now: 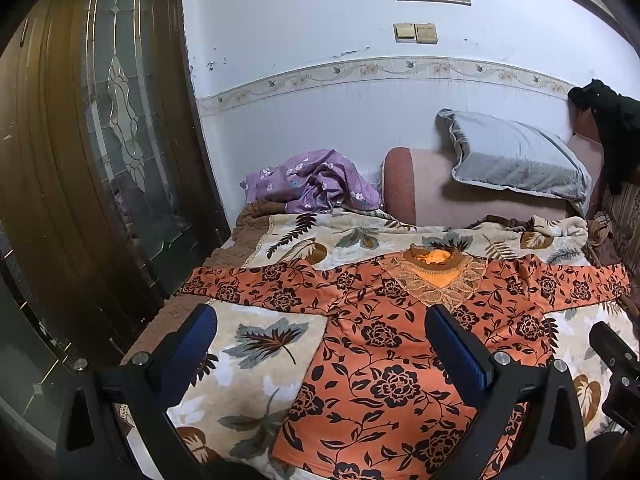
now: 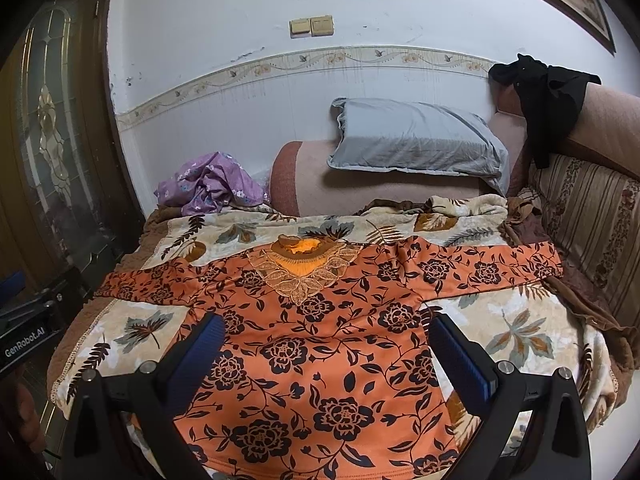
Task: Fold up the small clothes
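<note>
— So, what's nearest?
— Both the left gripper [image 1: 320, 340] and right gripper [image 2: 326, 340] hover with fingers spread wide, empty, over the orange top [image 2: 320, 340], lying flat on a leaf-print blanket [image 2: 508, 332].
— Beyond?
— Purple cloth [image 2: 212, 188] at eleven o'clock, grey pillow [image 2: 416, 140] at one, then white wall [image 2: 240, 40].

A top [image 2: 320, 340] lies flat on a blanket [image 2: 520, 328], sleeves spread left and right; behind it a pillow [image 2: 416, 140] rests on a bolster [image 2: 304, 184], crumpled cloth [image 2: 212, 186] to its left.
</note>
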Tool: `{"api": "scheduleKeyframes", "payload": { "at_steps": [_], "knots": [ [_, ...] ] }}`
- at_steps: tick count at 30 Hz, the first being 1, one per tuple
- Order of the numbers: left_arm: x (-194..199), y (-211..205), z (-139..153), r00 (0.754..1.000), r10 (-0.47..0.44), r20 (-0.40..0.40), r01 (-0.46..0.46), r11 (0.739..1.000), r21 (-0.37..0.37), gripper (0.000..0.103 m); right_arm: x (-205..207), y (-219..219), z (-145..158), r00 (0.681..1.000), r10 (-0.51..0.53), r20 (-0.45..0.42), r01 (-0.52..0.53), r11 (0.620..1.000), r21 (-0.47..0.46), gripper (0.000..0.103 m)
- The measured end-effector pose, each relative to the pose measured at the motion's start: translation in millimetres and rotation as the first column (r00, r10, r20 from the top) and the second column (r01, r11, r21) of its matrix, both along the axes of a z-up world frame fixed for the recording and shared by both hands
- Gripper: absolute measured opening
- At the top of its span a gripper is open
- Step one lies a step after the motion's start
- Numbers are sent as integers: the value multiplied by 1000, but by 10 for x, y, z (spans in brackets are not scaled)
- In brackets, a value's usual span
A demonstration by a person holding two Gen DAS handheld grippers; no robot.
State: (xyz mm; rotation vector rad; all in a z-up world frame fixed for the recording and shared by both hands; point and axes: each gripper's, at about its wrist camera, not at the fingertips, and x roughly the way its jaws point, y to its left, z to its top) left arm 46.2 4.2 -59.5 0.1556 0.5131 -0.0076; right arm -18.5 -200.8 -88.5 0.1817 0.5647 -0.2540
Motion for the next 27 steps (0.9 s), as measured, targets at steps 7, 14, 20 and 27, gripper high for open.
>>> {"api": "scheduleKeyframes", "payload": {
  "at_steps": [7, 14, 20, 27],
  "knots": [
    [-11, 5, -6, 1000, 2, 5, -2, 1000, -2, 103, -16, -8, 8, 1000, 0, 5, 0, 1000, 0, 103],
    [-24, 34, -10, 1000, 3, 7, -3, 1000, 0, 103, -11, -8, 14, 1000, 0, 6, 0, 1000, 2, 103],
    [-28, 40, -12, 1000, 4, 6, -4, 1000, -1, 103, -13, 0, 11, 1000, -1, 3, 1, 1000, 0, 103],
    [-16, 43, -17, 1000, 4, 3, -4, 1000, 1, 103, -13, 3, 6, 1000, 4, 4, -4, 1000, -5, 103]
  ]
}}
